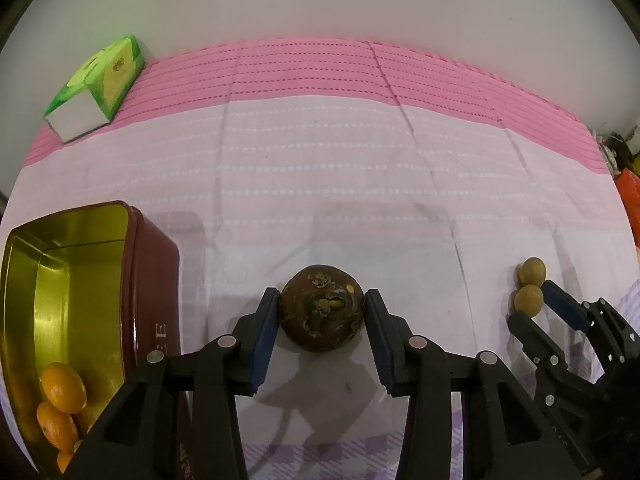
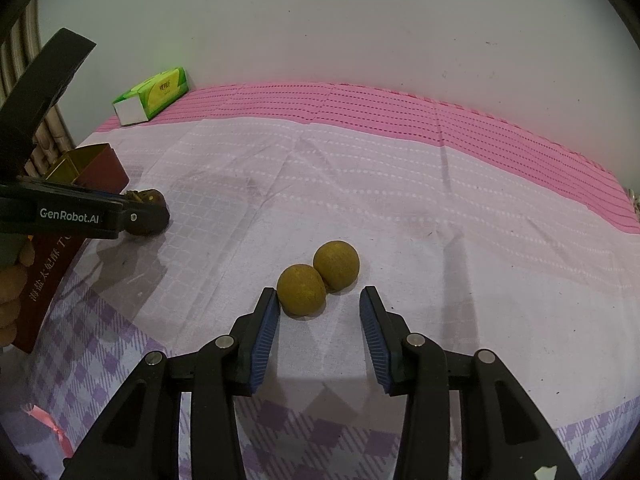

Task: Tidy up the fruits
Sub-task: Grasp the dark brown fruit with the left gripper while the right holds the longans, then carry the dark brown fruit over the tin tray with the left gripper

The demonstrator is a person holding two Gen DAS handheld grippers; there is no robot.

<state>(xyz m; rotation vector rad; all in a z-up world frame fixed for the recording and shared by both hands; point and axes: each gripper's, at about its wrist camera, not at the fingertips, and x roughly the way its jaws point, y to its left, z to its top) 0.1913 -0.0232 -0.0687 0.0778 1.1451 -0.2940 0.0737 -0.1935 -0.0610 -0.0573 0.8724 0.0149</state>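
On the cloth [image 1: 320, 184], between my left gripper's [image 1: 321, 304] pads, a brown fruit [image 1: 321, 312] is sitting, both pads touching its sides; I am holding it there, down on the cloth. Left of it, the tin [image 1: 156, 280] is standing open with oranges [image 1: 62, 388] inside. My right gripper [image 2: 319, 302] is hovering part open, gripping nothing: the nearer of two yellow-green balls [image 2: 301, 290] is lying just beside its left pad, off-centre in the gap.
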